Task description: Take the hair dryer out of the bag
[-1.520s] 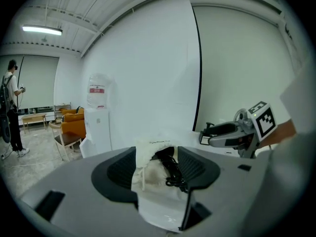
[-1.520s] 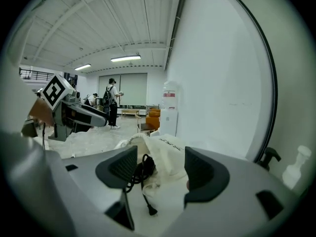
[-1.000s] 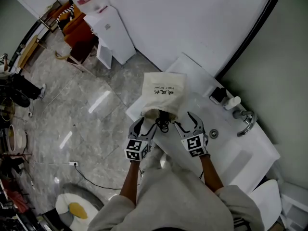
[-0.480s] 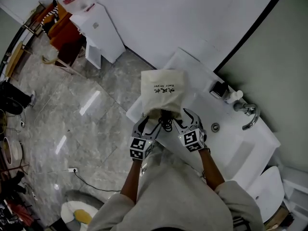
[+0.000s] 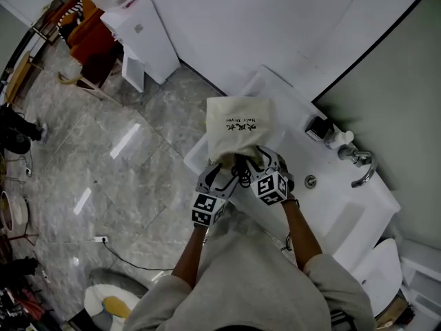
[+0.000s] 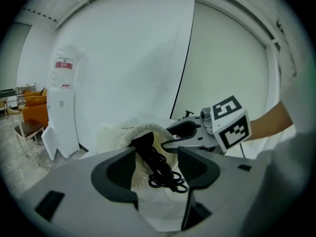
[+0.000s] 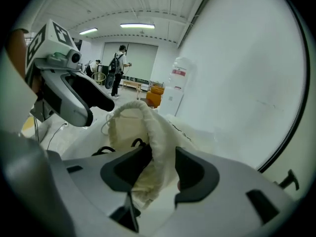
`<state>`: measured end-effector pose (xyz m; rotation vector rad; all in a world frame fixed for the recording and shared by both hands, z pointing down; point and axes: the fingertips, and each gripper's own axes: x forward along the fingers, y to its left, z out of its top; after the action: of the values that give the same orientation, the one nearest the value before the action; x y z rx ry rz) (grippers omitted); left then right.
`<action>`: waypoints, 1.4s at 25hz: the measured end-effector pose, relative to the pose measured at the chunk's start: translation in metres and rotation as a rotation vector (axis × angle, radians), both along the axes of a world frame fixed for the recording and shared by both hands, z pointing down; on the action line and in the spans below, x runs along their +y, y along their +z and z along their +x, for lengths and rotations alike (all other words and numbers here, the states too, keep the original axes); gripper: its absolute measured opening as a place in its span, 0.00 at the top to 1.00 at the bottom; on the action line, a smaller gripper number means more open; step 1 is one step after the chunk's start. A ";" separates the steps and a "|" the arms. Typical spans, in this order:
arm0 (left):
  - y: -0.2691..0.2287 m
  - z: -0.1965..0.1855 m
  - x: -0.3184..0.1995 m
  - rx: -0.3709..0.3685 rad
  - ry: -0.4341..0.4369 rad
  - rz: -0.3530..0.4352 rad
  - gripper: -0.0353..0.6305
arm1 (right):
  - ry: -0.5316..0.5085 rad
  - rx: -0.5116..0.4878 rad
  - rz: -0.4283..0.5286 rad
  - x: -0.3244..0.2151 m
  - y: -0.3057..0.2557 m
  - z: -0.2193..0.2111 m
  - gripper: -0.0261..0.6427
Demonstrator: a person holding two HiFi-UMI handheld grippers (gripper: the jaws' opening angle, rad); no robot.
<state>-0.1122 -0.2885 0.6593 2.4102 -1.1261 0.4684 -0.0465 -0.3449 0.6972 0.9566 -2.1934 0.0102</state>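
One black coiled cord [image 6: 164, 176] spills from the mouth of the cream bag [image 5: 238, 126], with the hair dryer otherwise hidden inside. Around the cord the left gripper [image 6: 158, 159] holds its jaws apart. The right gripper [image 7: 159, 168], jaws just closing, straddles the bag's gathered rim without pinching it. All sits on the white counter [image 5: 331, 216] near the faucet [image 5: 360, 169].

Lighting: bright and even, from ceiling strip lights [image 7: 137, 26] seen in your right gripper view.
Glare: pale streaks on the glossy floor [image 5: 127, 141] in your head view.
Shadows: soft, faint.
Distortion: both gripper views bulge, with black corners.
Focus: nearest foreground slightly soft; your head view is sharp.
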 end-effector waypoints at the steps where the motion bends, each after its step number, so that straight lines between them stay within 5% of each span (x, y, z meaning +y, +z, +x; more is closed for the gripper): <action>1: 0.000 0.001 -0.001 0.001 0.004 -0.001 0.56 | -0.005 0.012 0.004 -0.002 0.000 -0.001 0.67; 11: 0.007 0.011 -0.007 0.012 0.013 -0.021 0.56 | -0.021 0.072 0.035 -0.012 -0.011 0.005 0.93; 35: 0.045 0.038 -0.032 0.011 -0.011 -0.142 0.56 | -0.066 0.057 0.037 -0.002 -0.039 0.002 0.94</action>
<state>-0.0742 -0.3207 0.7041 2.2797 -1.0640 0.5128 -0.0443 -0.3468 0.6583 0.8934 -2.1786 -0.0883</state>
